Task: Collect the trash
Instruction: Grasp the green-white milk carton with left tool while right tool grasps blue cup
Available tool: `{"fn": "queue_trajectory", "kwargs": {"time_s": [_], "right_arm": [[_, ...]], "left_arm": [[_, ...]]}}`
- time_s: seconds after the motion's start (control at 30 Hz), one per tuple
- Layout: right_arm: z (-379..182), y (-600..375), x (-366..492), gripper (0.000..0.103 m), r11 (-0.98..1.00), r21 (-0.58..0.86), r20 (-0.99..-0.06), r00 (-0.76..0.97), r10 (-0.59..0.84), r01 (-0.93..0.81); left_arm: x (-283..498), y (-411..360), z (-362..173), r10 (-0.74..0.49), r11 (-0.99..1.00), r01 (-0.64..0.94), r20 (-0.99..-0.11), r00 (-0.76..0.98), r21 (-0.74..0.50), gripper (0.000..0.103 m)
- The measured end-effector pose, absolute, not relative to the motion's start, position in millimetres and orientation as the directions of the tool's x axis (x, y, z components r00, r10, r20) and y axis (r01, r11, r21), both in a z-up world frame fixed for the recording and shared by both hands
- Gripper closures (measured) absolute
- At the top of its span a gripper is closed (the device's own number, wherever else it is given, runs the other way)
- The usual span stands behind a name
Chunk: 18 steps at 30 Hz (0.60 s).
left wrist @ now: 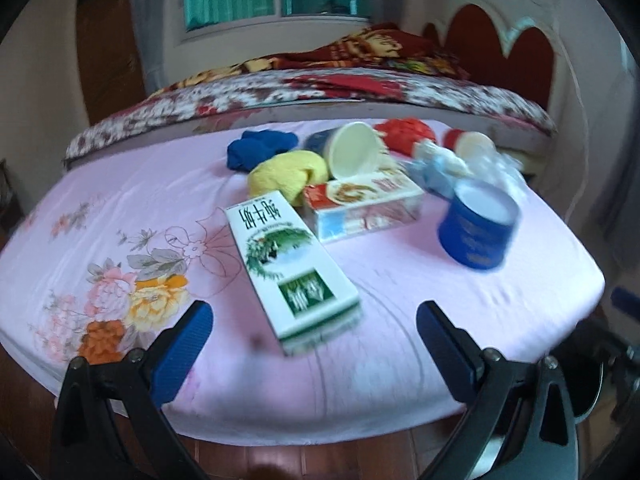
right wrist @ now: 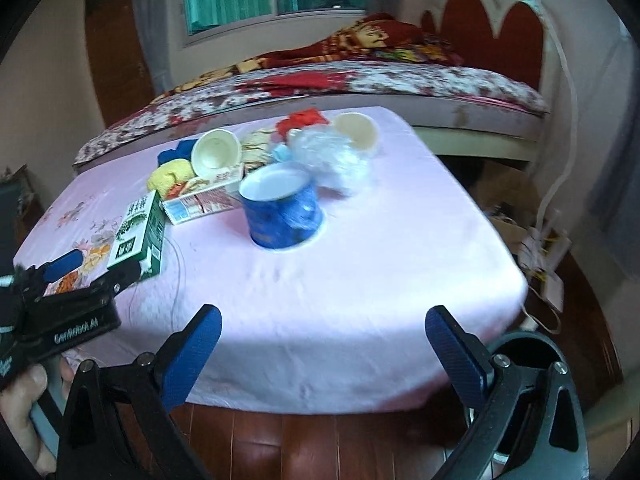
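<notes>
Trash lies on a table under a pink cloth (left wrist: 120, 184) (right wrist: 380, 248). A green-and-white milk carton (left wrist: 292, 264) (right wrist: 138, 232) lies flat just ahead of my left gripper (left wrist: 314, 312) (right wrist: 96, 266), which is open and straddles the carton's near end. Behind it are a red-and-white box (left wrist: 360, 204) (right wrist: 204, 200), a tipped white cup (left wrist: 352, 150) (right wrist: 216, 154), a blue cup (left wrist: 476, 224) (right wrist: 280, 212), crumpled clear plastic (left wrist: 492, 164) (right wrist: 332, 156) and a red cup (left wrist: 468, 142). My right gripper (right wrist: 325, 314) is open over the table's near edge, holding nothing.
Yellow (left wrist: 288, 176), blue (left wrist: 260, 148) and red (left wrist: 404, 134) cloth bundles sit among the trash. A bed (right wrist: 360, 80) stands behind the table. Cables and a power strip (right wrist: 548, 264) lie on the wooden floor at right. A hand (right wrist: 20, 400) holds the left gripper.
</notes>
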State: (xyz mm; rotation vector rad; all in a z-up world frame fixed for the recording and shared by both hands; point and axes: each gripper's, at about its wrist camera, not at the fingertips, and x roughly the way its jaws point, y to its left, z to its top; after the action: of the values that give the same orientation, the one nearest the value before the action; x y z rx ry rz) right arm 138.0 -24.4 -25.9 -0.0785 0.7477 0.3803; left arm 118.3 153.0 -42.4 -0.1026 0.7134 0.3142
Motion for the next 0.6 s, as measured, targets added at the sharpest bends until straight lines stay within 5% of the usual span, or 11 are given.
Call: {"fn": "queue_trajectory", "kwargs": {"time_s": [0.27, 0.6], "right_arm": [[-49.3, 20.3, 195.1, 0.008, 0.897, 0.063, -0.704, 0.617, 0.351, -0.437], [-57.4, 49.5, 245.8, 0.015, 0.909, 0.080, -0.710, 0.617, 0.340, -0.409]], "left_arm": [[148.2, 171.8, -65.0, 0.264, 0.931, -0.364, -0.696, 0.668, 0.004, 0.015], [144.9, 202.3, -74.2, 0.250, 0.926, -0.378, -0.713, 0.655, -0.023, 0.015]]}}
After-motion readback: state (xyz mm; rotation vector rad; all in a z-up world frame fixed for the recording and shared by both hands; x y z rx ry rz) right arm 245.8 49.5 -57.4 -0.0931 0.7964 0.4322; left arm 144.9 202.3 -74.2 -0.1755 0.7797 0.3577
